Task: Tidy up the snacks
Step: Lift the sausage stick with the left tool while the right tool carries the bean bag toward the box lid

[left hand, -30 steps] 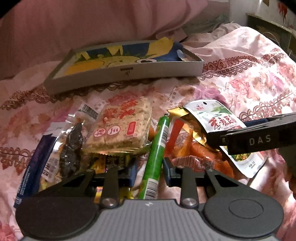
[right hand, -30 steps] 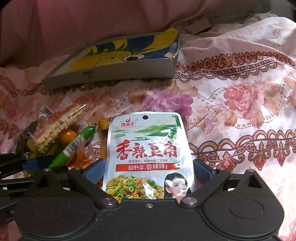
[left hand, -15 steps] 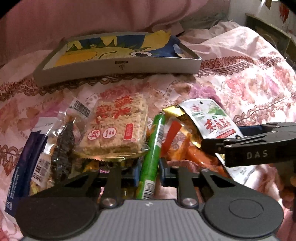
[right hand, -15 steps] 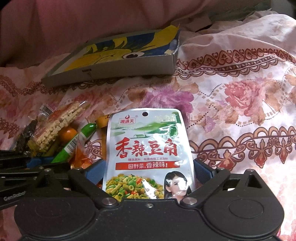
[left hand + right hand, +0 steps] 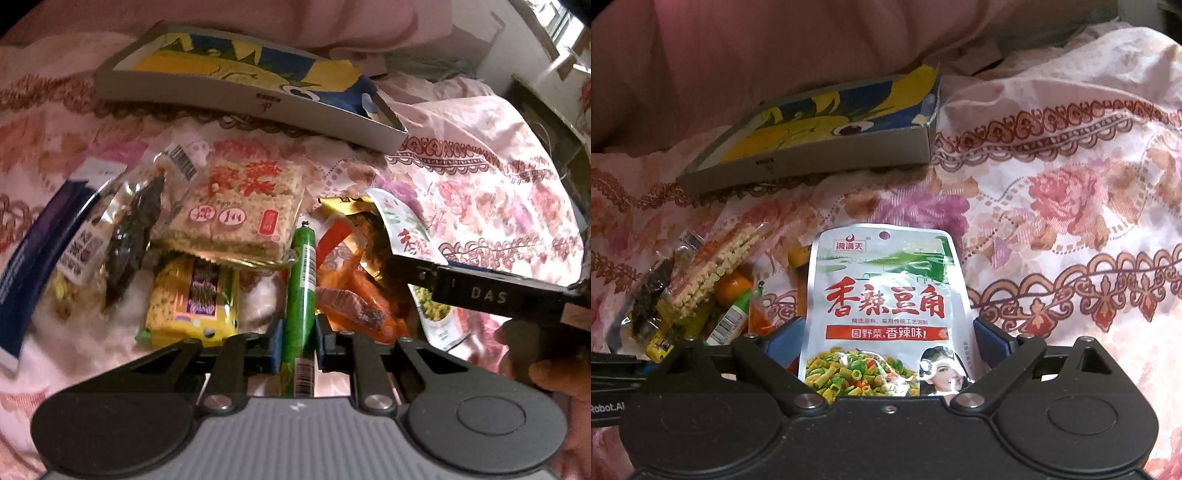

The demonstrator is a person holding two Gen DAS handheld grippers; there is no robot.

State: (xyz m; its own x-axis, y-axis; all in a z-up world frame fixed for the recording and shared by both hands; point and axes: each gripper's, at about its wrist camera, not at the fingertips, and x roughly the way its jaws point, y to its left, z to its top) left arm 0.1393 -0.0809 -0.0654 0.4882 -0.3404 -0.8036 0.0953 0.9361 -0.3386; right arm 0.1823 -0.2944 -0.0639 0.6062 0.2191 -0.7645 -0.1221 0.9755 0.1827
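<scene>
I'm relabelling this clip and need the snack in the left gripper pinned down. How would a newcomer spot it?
Start at the shallow yellow-and-blue box on the floral bedspread; the snack pile lies just in front of it. The green stick sausage runs lengthwise through the pile's middle, its near end pinched in the left gripper. It is the only slim green tube, with a barcode strip along it.

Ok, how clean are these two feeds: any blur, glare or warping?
Left wrist: motion-smeared at the edges, the shallow box bowed by fisheye, green stick sharp. Right wrist: steady, dim and warm, glare on the pouch near its base.
</scene>
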